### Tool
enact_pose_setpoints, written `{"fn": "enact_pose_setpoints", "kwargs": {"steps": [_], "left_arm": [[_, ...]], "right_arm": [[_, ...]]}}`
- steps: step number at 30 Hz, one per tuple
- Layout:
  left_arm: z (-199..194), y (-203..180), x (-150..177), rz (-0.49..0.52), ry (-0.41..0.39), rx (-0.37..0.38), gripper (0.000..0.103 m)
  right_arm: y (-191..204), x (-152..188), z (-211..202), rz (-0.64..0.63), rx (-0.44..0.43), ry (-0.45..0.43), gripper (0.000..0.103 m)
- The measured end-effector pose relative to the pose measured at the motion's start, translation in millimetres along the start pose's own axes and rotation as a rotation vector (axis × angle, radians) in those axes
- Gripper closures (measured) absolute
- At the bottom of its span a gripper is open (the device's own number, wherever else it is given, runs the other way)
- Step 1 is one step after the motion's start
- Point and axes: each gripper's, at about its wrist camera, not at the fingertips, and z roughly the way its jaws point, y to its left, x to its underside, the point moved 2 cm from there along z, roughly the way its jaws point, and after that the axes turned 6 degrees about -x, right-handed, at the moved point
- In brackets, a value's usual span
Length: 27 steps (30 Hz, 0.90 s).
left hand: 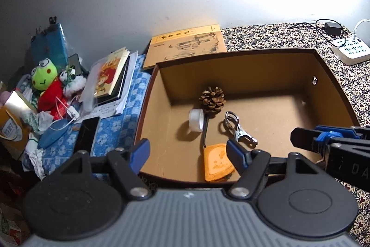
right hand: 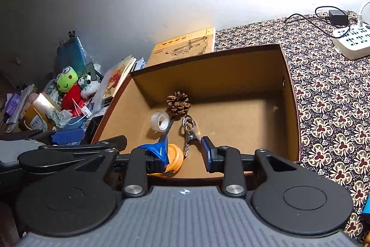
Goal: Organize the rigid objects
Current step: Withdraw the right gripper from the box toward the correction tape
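Observation:
An open brown cardboard box [left hand: 333, 75] [right hand: 292, 94] sits on the patterned cloth. Inside it lie a pine cone [left hand: 212, 98] [right hand: 178, 103], a clear tape roll [left hand: 196, 119] [right hand: 160, 121], a metal clip [left hand: 235, 127] [right hand: 189, 133] and an orange tape measure [left hand: 218, 162] [right hand: 174, 160]. My left gripper [left hand: 187, 154] hangs open over the box's near left edge with nothing between its fingers. My right gripper [right hand: 185, 153] is open above the near edge, over the tape measure and clip. It also shows in the left wrist view as the right gripper [left hand: 328, 139].
Left of the box is a cluttered blue cloth with a frog plush [left hand: 45, 76] [right hand: 67, 81], books [left hand: 111, 75], a phone [left hand: 86, 136] and crumpled paper. A yellow book [left hand: 185, 45] lies behind the box. A power strip [left hand: 351, 50] [right hand: 351, 43] with cables sits far right.

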Motion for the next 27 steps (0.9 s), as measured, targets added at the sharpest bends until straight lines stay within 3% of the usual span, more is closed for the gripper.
{"fn": "enact_pose_setpoints", "kwargs": {"steps": [15,27], "left_arm": [[-24,-2,31,-0.045,0.061,-0.024,0.027],[-28,-14,59,-0.061,0.13,-0.032,0.026]], "right_arm": [[7,25,-21,-0.008,-0.077,-0.025,0.089],[4,45,-26,-0.005,-0.103,0.02,0.089]]}}
